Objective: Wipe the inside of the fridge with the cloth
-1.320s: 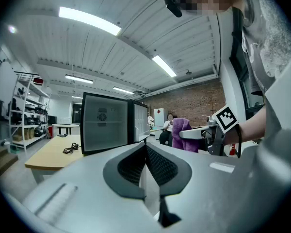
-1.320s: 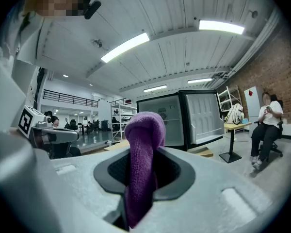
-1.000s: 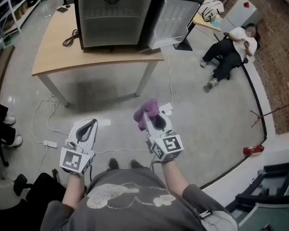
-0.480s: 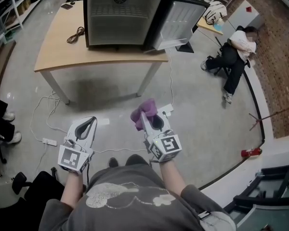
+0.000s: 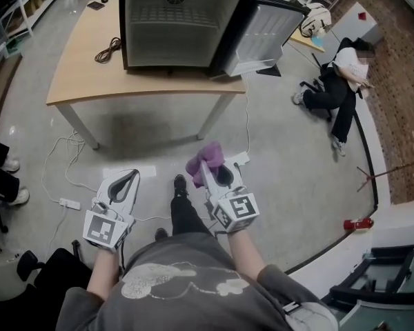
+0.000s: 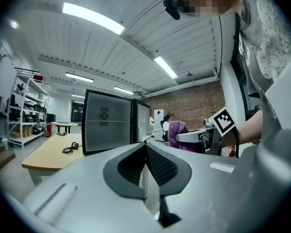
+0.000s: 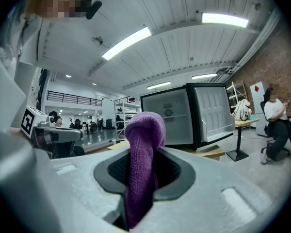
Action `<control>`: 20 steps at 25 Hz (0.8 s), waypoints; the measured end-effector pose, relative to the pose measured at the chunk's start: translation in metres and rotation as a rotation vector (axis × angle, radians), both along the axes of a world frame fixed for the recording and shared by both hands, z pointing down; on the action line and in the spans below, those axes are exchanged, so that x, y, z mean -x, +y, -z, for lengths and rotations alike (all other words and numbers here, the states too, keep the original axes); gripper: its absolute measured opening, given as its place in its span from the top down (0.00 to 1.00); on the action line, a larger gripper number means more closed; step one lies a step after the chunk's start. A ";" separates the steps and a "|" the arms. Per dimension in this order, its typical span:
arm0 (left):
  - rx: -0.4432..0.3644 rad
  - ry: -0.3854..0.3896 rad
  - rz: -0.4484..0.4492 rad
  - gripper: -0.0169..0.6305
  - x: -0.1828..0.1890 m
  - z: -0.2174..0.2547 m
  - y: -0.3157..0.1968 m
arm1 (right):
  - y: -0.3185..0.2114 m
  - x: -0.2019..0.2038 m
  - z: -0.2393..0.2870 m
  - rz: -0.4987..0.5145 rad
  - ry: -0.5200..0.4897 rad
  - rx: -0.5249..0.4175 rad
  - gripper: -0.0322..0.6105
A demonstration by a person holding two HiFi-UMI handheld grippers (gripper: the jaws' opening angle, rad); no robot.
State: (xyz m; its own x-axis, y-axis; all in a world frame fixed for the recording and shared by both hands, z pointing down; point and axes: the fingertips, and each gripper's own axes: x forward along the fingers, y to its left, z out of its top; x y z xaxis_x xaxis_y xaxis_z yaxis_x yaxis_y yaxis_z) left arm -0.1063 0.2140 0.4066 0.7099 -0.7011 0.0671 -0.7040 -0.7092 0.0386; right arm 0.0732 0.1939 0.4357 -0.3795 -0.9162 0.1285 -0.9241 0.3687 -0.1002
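Observation:
A small black fridge point(image 5: 172, 23) stands on a wooden table point(image 5: 76, 74), its door point(image 5: 272, 26) swung open to the right and its pale inside facing me. My right gripper point(image 5: 208, 165) is shut on a purple cloth point(image 5: 205, 158), which sticks up between the jaws; in the right gripper view the cloth point(image 7: 141, 154) fills the centre with the fridge point(image 7: 177, 115) behind it. My left gripper point(image 5: 123, 183) hangs level beside it, shut with nothing held. The left gripper view shows the fridge point(image 6: 109, 127) ahead and the right gripper with the cloth point(image 6: 177, 134). Both grippers are well short of the table.
A black cable point(image 5: 107, 50) lies coiled on the table left of the fridge. White leads and a power strip point(image 5: 70, 204) trail over the grey floor under the table. A person point(image 5: 338, 81) sits at the far right near a small desk. Shelving stands at the far left.
The fridge and table have drawn slightly nearer in the head view, and one foot now steps forward between the grippers. Both grippers keep their pose; the cloth stays held.

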 end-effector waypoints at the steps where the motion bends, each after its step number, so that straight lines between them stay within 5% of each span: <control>1: 0.003 -0.003 0.010 0.95 0.001 -0.002 -0.007 | -0.010 0.001 -0.003 0.008 -0.004 0.002 0.82; 9: 0.004 -0.026 0.078 0.95 -0.007 -0.004 -0.092 | -0.110 0.002 -0.005 0.081 -0.049 -0.012 0.82; 20: -0.039 -0.040 0.121 0.95 -0.063 0.030 -0.235 | -0.251 -0.049 0.009 0.133 -0.068 -0.025 0.82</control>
